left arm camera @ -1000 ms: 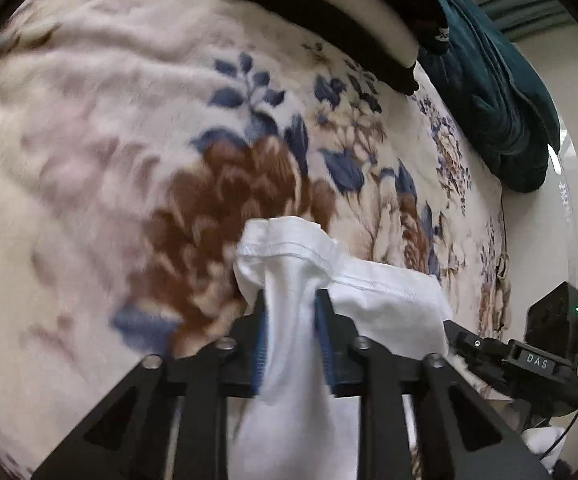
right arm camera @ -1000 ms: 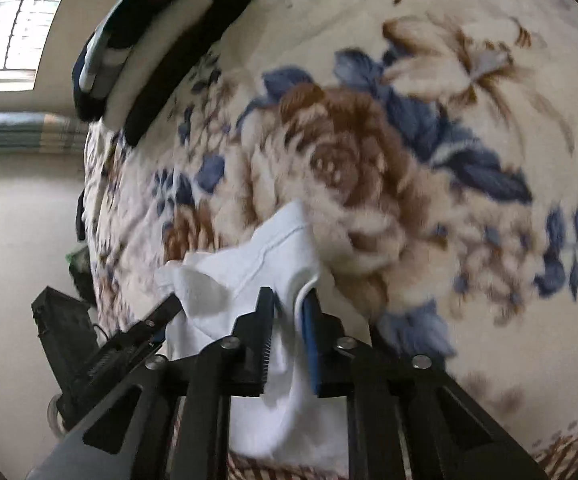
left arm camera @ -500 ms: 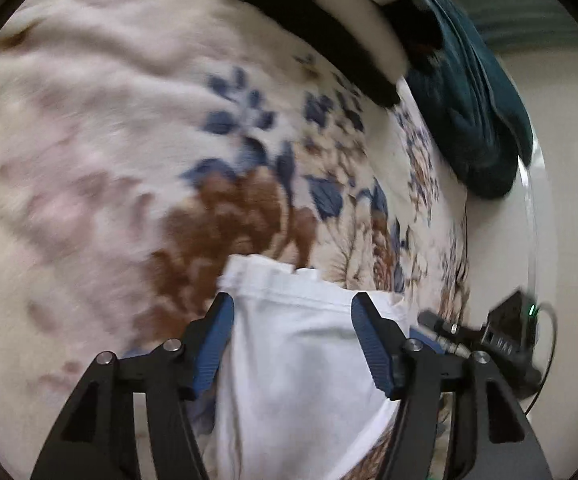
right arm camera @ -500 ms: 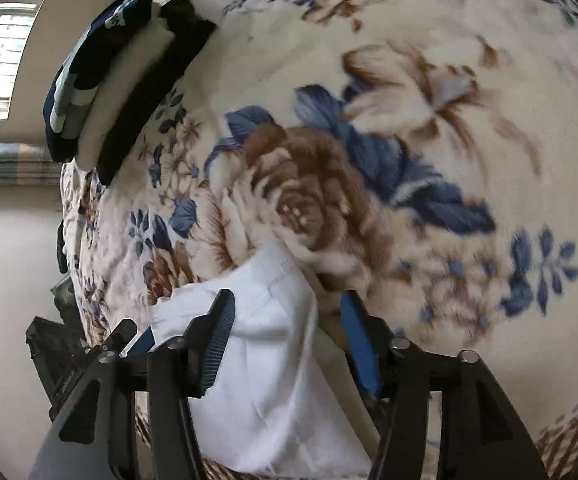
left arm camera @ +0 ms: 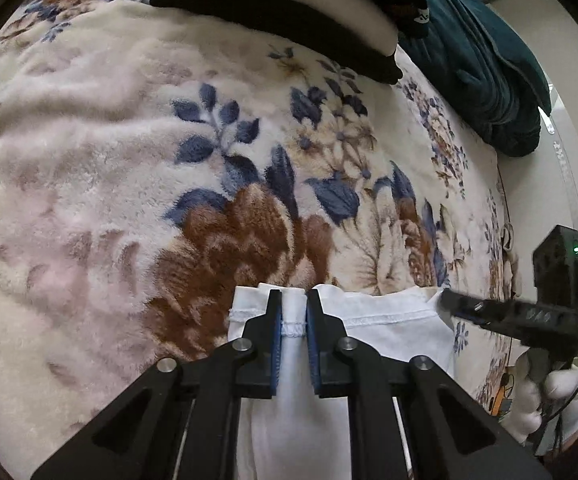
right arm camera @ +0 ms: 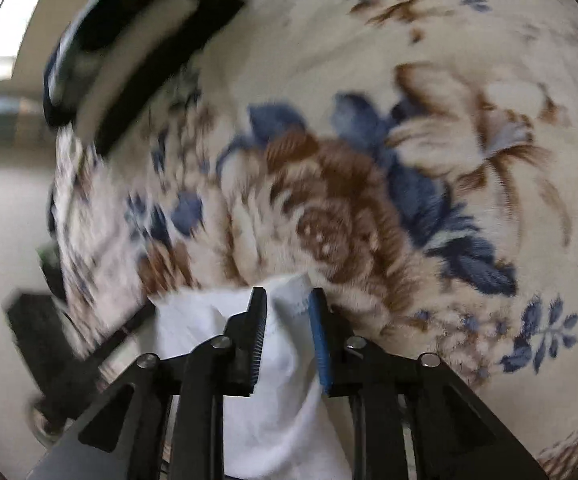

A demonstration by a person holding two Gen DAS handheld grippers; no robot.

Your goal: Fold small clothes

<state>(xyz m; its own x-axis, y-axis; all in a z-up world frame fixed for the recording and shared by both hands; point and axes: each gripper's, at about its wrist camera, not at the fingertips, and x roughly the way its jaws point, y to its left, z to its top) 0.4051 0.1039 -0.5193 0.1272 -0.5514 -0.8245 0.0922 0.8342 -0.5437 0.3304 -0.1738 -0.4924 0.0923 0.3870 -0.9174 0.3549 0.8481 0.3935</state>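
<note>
A white garment [left arm camera: 369,332] lies on the floral blanket [left arm camera: 129,160]. Its hemmed top edge is at my fingertips. My left gripper [left arm camera: 293,320] pinches a fold of that hem near the garment's left corner, and its jaws are still closing. In the left wrist view my right gripper [left arm camera: 509,316] reaches the garment's right corner, held by a white-gloved hand [left arm camera: 545,396]. In the blurred right wrist view my right gripper [right arm camera: 289,320] straddles that corner of the white garment [right arm camera: 281,400]. Its jaws are closing with cloth between the pads and a gap still showing.
A stack of folded black and white clothes [left arm camera: 289,12] sits at the blanket's far edge, with a dark teal garment [left arm camera: 473,60] heaped beside it. The same stack [right arm camera: 129,48] shows at upper left in the right wrist view. The blanket's edge and a pale floor lie to the right.
Both grippers held the raised garment a second ago, then opened wide and let it lie flat. Now both have narrowed again on its top edge, the left pinching the hem.
</note>
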